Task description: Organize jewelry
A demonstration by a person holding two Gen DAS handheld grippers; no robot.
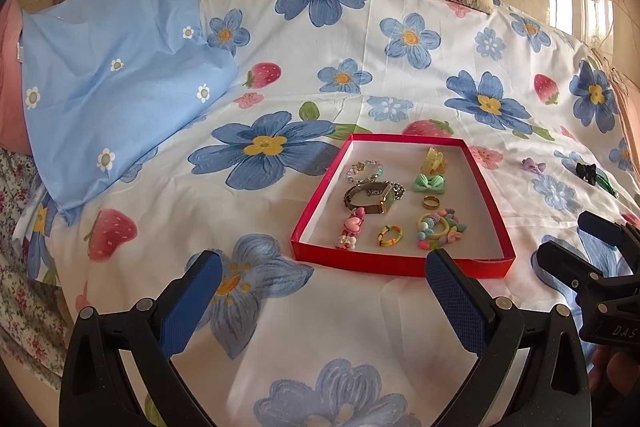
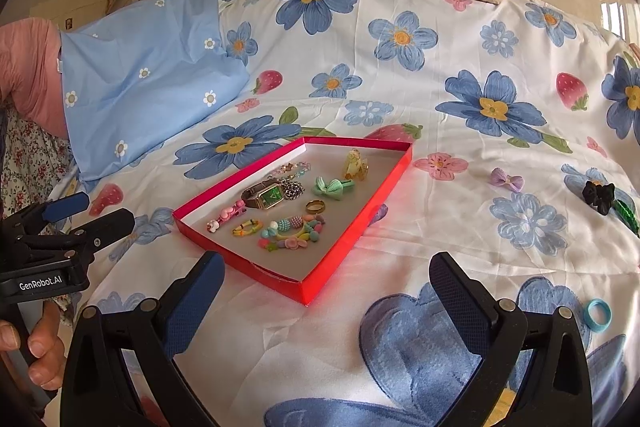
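Three loose pieces remain outside the red tray (image 2: 352, 227), all lying on the flowered bedsheet (image 2: 440, 99), which spreads across both views. The tray sits on the sheet just beyond both tools; in the right wrist view it lies at about eleven o'clock from the right gripper (image 2: 326, 287), and in the left wrist view at about one o'clock from the left gripper (image 1: 324, 285). Already inside are a watch (image 2: 270, 195) with a green face, a cluster of bead bracelets (image 2: 290, 233), a green bow (image 2: 330, 187), a yellow claw clip (image 2: 354, 163), a pink hair clip (image 2: 226, 215), a multicoloured ring (image 2: 246, 227) and a gold ring (image 2: 315, 206). Outside, in the right wrist view, a black bow (image 2: 598, 195) lies at two o'clock, well apart from the tray, a lilac bow (image 2: 506, 181) at one o'clock between tray and black bow, its long axis running left to right, and a small blue ring (image 2: 596, 315) at three o'clock, just beside the right finger. Both tools stand wide apart at the jaws and hold nothing. Judgement: the right gripper is nearer all three strays, the blue ring nearest; the left would have to cross the tray to reach them. The ring lies flat, so a pinch across its rim looks necessary.
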